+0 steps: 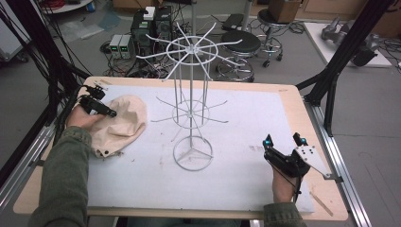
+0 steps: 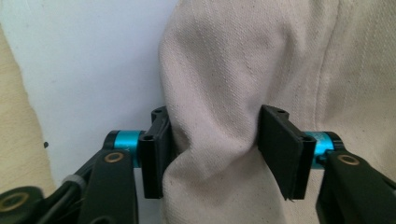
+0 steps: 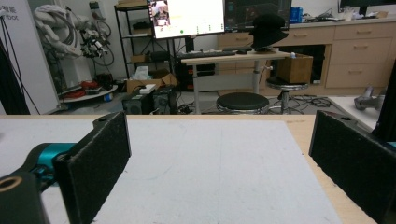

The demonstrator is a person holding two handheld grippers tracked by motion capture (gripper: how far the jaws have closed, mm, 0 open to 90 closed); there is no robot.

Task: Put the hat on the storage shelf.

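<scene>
While pinching fold of one cream canvas cap (image 2: pixel 224 93) at mat's left, left gripper (image 1: pixel 98 105) half hidden; right gripper (image 1: pixel 283 142) spread, empty; one white wire rack (image 1: pixel 191 94) centre.

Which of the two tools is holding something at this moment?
The left tool: its jaws pinch a fold of the beige cloth hat. The right tool stands open above the bare white mat.

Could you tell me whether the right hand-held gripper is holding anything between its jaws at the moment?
No, the right hand-held gripper has its jaws spread wide apart, with bare white mat showing between them.
</scene>
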